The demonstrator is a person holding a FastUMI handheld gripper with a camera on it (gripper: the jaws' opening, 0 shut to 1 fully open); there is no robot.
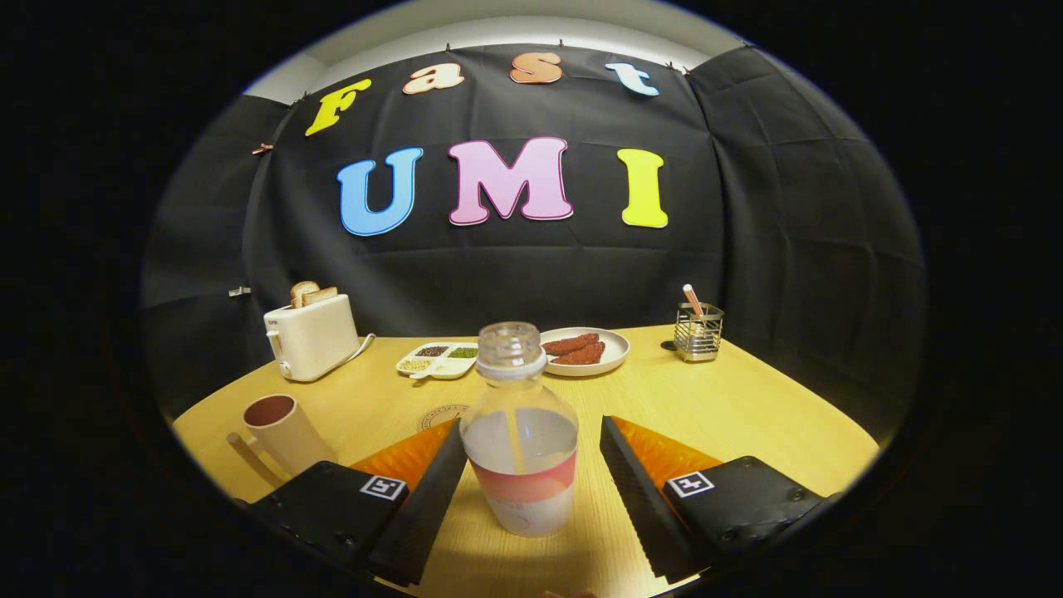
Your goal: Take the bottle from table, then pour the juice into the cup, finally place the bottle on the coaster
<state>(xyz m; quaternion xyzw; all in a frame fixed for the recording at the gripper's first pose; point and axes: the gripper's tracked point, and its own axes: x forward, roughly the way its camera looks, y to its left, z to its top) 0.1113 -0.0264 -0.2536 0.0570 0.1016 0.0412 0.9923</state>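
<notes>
Because the bottle must be lifted before any pouring, we have the gripper (531, 486) spread wide, one black ribbed finger on either side of the clear plastic bottle with the red-and-white label (520, 444), a gap showing on each side, so neither finger presses it yet. The bottle stands upright on the pale wooden table (747, 415), between the fingers, its pale juice filling it to about the shoulder and its clear cap on; we judge the grasp is aimed at the labelled lower body.

Just beyond the left finger stands the pinkish-beige mug with its handle (282, 432), open mouth up, near enough for a short carry. A round coaster with a printed ring (438, 415) lies flat behind that finger, partly hidden.

Farther back sit a cream toaster holding bread slices (311, 336), a white divided tray of grains (438, 360), a plate of reddish-brown food (585, 350) and a wire holder (698, 332).
</notes>
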